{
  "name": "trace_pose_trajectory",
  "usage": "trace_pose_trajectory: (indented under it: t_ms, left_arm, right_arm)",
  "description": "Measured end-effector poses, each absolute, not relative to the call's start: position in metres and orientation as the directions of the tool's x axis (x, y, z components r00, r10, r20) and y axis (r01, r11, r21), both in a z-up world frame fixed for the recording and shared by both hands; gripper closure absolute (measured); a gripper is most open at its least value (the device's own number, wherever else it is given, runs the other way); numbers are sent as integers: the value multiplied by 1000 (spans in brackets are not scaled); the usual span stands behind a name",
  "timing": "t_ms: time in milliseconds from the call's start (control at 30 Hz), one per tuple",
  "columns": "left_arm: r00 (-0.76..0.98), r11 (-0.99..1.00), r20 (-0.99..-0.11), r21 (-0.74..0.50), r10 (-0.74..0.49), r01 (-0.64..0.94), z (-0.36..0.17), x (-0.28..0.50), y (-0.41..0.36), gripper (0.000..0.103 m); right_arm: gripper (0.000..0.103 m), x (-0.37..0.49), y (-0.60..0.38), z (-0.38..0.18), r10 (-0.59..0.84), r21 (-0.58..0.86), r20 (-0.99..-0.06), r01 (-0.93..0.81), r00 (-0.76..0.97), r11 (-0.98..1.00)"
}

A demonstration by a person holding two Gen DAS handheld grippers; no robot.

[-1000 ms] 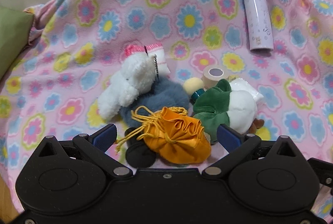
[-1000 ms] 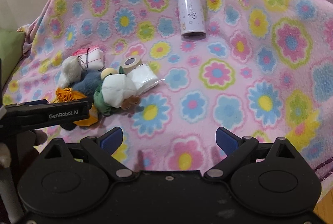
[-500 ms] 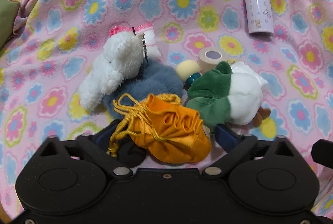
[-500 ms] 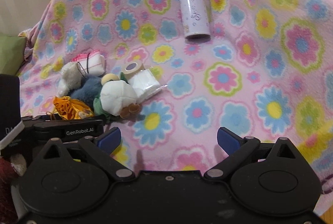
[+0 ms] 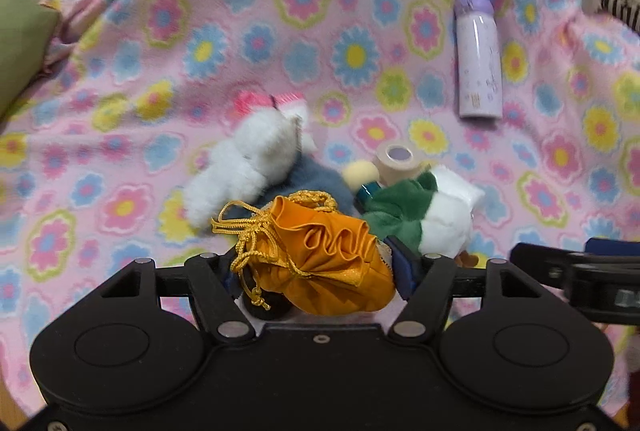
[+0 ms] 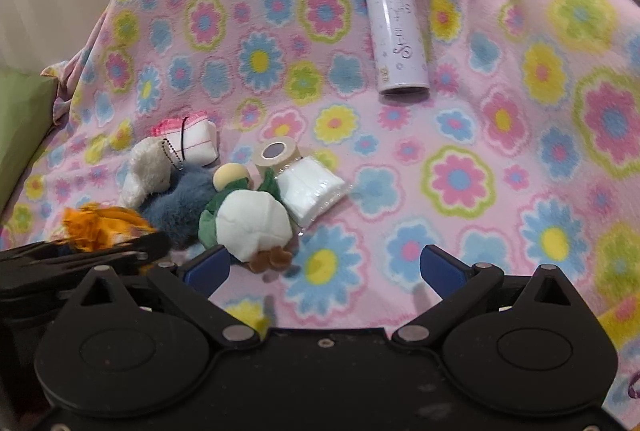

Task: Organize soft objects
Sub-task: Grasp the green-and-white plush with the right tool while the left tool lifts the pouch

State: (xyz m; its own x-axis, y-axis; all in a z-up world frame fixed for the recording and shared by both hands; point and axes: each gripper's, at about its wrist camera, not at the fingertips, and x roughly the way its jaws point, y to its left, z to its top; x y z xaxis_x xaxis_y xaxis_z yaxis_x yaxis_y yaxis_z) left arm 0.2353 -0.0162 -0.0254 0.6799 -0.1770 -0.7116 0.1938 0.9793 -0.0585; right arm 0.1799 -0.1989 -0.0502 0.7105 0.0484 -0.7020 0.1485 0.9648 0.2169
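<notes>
Left gripper (image 5: 320,271) clamped on orange drawstring pouch (image 5: 320,263), pouch between fingers. Right gripper (image 6: 324,267) jaws spread, nothing held, green-white plush (image 6: 252,223) just beside left finger.

Two wrist fisheyes, both facing forward and down onto the pink fleece blanket with coloured flowers (image 5: 304,43).

Left view close over the shiny orange drawstring pouch (image 5: 328,255), right at the lower frame edge. Right view further back and off to the right, same pouch (image 6: 100,223) at far left. Shared by both: the lilac cylindrical flask with purple cap (image 5: 478,67) (image 6: 398,43) lying far back, and the green-and-white plush toy (image 5: 416,219) (image 6: 248,219).
</notes>
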Motion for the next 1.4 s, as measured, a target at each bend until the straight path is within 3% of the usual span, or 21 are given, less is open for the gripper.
trace_pose_trajectory:
  t_ms: [200, 633, 700, 767, 800, 1400]
  left_arm:
    - [716, 991, -686, -82, -133, 106, -7, 225, 19, 40]
    - [671, 995, -736, -93, -91, 34, -22, 214, 44, 40]
    - [666, 995, -740, -93, -91, 34, -24, 212, 45, 40]
    - [662, 995, -743, -94, -93, 34, -26, 209, 44, 40]
    - [660, 995, -745, -96, -96, 35, -26, 208, 44, 40]
    - [683, 991, -719, -112, -129, 70, -4, 168, 30, 40]
  right_arm:
    - [1, 198, -178, -52, 81, 205, -703, 92, 706, 974]
    - [2, 249, -130, -79, 45, 87, -732, 27, 680, 996]
    - [6, 253, -126, -84, 22, 61, -737, 34, 675, 998]
    - [27, 256, -124, -89, 9, 40, -749, 32, 663, 999]
    - [32, 257, -123, -91, 20, 46, -758, 23, 652, 999]
    - [35, 182, -157, -39, 65, 142, -676, 43, 734, 989]
